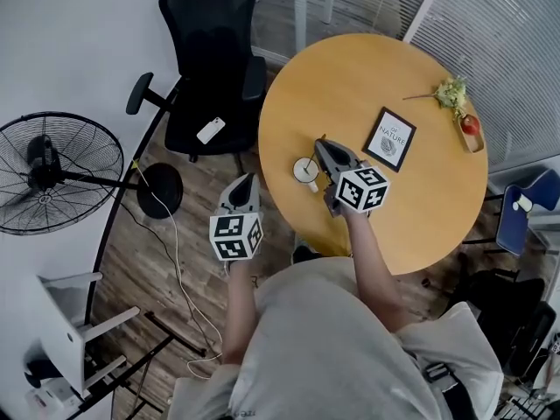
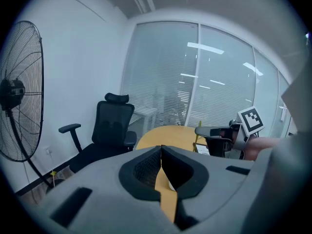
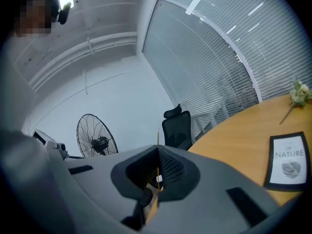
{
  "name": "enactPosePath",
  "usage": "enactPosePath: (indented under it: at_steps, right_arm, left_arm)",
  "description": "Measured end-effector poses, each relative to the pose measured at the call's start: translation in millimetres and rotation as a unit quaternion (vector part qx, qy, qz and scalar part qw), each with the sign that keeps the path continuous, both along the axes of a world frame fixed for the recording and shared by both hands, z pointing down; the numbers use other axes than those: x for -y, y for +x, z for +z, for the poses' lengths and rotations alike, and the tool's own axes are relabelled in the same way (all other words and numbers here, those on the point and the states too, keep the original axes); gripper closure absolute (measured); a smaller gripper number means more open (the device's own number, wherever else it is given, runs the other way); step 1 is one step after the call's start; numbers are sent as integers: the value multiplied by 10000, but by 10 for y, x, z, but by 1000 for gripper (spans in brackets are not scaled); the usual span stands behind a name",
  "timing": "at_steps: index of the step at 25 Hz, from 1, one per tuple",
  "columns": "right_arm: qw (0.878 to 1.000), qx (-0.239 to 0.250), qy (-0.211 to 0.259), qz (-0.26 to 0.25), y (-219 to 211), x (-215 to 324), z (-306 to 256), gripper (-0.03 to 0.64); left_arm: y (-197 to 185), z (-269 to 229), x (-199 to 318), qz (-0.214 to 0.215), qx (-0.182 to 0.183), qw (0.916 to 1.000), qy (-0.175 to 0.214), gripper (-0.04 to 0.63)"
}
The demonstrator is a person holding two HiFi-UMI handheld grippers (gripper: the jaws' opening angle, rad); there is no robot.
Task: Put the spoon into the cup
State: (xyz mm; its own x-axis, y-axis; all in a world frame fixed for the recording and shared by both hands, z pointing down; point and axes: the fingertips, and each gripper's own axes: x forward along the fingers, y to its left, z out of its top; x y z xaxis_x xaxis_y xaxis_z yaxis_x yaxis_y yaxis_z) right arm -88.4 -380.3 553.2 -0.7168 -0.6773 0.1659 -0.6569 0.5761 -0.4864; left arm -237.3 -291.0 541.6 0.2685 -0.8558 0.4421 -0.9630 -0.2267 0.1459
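**A:** Right gripper view: the right gripper (image 3: 157, 152) has its jaws pressed together on the spoon (image 3: 158, 136), a thin gold stem standing up betw. them. See it?

**B:** Yep. That gripper's just right of the cup (image 1: 305, 171), tips near its rim. Can't tell if the spoon's low end is over the mouth yet.

**A:** And the left gripper (image 2: 161, 152)?

**B:** Jaws closed on each other, nothing in them. It hangs well left of the cup, off the table (image 1: 420, 208) edge, idle.

**A:** How'll the spoon handle, you reckon?

**B:** Light & stiff, prob. metal, so slick. A stem that thin could swivel in the pads if it knocks the rim. The grip looks to be on the stem, which is the right place, w/ the low end free to go in.

**A:** The cup itself?

**B:** Small, white, looks light. It might slide or tip if nudged. I'd lower the spoon straight down into the mouth, then let go. The frame (image 1: 390, 138) sits further right of the cup, not in the way.
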Motion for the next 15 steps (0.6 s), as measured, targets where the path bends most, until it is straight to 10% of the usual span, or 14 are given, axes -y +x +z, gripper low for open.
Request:
enactPosePath:
  at_steps: [15]
  right_arm:
    - [9982,275,-518,157,17,77,512,620]
  left_arm:
    - [177,168,184,149,-1,9996,-251,586]
